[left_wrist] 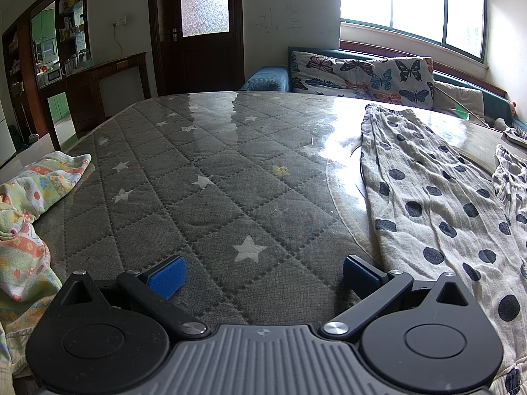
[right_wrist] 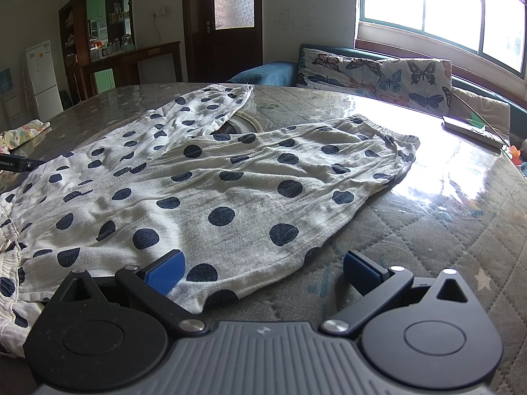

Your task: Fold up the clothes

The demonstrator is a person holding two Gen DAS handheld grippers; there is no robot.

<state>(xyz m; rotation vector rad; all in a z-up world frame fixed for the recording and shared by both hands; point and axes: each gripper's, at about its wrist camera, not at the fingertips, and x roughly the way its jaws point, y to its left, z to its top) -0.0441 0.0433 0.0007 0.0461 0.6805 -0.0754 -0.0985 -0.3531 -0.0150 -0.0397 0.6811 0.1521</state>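
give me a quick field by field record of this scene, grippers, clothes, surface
surface: quilted grey star-print table cover under glossy clear sheet
main garment: polka-dot pants, spread flat, legs pointing away
other clothes: pastel printed garment, crumpled at the table's left edge
left gripper: open, empty, over bare cover just left of the pants
right gripper: open, empty, at the pants' near hem
fold status: not started
background: butterfly cushion, window

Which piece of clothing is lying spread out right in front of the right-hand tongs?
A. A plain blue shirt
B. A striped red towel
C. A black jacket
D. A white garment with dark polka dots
D: in the right wrist view, the white polka-dot garment lies spread flat on the quilted table cover, just ahead of the open right tongs.
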